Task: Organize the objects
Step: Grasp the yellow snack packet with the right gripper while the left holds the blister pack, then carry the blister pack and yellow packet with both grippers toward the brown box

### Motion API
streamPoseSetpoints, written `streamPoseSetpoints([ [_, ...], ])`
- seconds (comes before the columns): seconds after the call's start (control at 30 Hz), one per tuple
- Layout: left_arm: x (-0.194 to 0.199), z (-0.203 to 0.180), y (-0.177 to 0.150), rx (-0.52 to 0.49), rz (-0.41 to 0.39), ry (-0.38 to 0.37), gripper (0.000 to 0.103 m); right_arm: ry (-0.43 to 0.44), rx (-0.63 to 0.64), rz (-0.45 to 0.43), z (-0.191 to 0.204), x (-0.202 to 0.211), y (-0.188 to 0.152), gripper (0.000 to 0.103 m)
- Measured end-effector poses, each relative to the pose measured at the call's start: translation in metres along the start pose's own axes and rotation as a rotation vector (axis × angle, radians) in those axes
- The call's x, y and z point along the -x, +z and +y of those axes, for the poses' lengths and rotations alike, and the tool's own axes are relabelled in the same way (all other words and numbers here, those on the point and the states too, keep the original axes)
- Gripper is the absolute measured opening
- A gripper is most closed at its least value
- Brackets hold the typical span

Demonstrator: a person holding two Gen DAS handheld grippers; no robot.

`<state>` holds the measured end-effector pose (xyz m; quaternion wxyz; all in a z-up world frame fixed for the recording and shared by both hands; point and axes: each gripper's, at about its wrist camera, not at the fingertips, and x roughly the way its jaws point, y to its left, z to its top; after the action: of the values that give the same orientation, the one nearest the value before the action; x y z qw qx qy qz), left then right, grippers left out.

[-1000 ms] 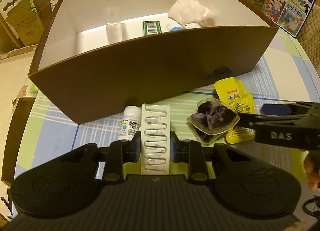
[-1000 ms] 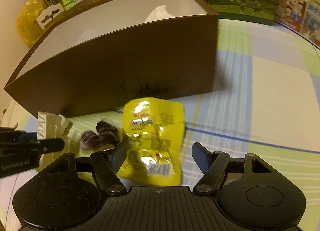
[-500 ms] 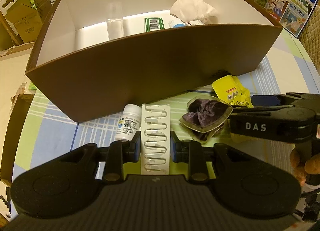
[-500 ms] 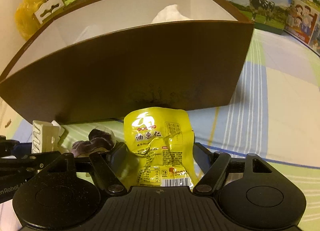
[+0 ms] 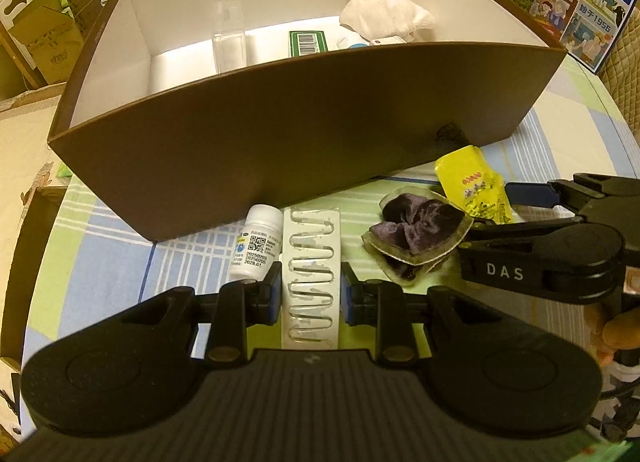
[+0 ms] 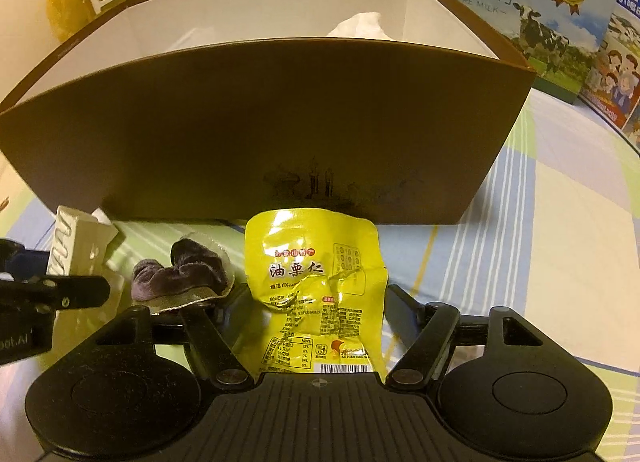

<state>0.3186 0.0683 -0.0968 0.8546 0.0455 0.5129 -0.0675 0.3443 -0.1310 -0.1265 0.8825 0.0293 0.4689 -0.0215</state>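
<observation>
Two grippers in play, both low in their frames, in front of the brown box (image 5: pixel 304 134). Left gripper (image 5: pixel 311 292): its jaws are closed on the white blister strip (image 5: pixel 311 262), pads pressed to both long edges; the strip runs up the centre of the frame from between the fingers towards the box wall. White pill bottle (image 5: pixel 258 240) lies just beside the strip, to its left, touching or nearly touching the left finger. Purple-filled clear pack (image 5: pixel 416 230) sits right of the strip, on the checked cloth of the desk (image 5: pixel 120 262).

Right gripper (image 6: pixel 316 302): closed on the yellow snack packet (image 6: pixel 316 270); the packet stands crumpled between the fingers at lower centre, its top edge reaching the foot of the box wall. In the left wrist view this gripper enters from the right edge, with the packet at its tip, just right of the purple pack.

Inside the box, upper frame: clear bottle (image 5: pixel 229 40), green barcoded carton (image 5: pixel 308 42), white cloth (image 5: pixel 386 14). Milk cartons (image 6: pixel 516 14) stand behind the box, upper right.
</observation>
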Motion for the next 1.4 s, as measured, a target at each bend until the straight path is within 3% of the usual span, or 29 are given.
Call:
streamPoseSetpoints([
  [0.33, 0.007, -0.003, -0.010, -0.005, 0.002, -0.013, 0.024, 0.010, 0.018, 0.016, -0.010, 0.019, -0.021, 0.062],
  [0.73, 0.021, -0.004, -0.028, -0.015, 0.011, -0.029, 0.024, 0.057, -0.069, 0.040, -0.030, 0.058, -0.057, 0.059],
  [1.07, 0.048, -0.003, -0.028, -0.004, -0.031, -0.041, 0.024, 0.108, -0.076, -0.010, -0.025, 0.093, -0.054, 0.059],
  [1.4, 0.080, -0.001, -0.015, 0.007, -0.107, -0.051, 0.024, 0.157, -0.060, -0.092, -0.016, 0.120, -0.030, 0.059],
])
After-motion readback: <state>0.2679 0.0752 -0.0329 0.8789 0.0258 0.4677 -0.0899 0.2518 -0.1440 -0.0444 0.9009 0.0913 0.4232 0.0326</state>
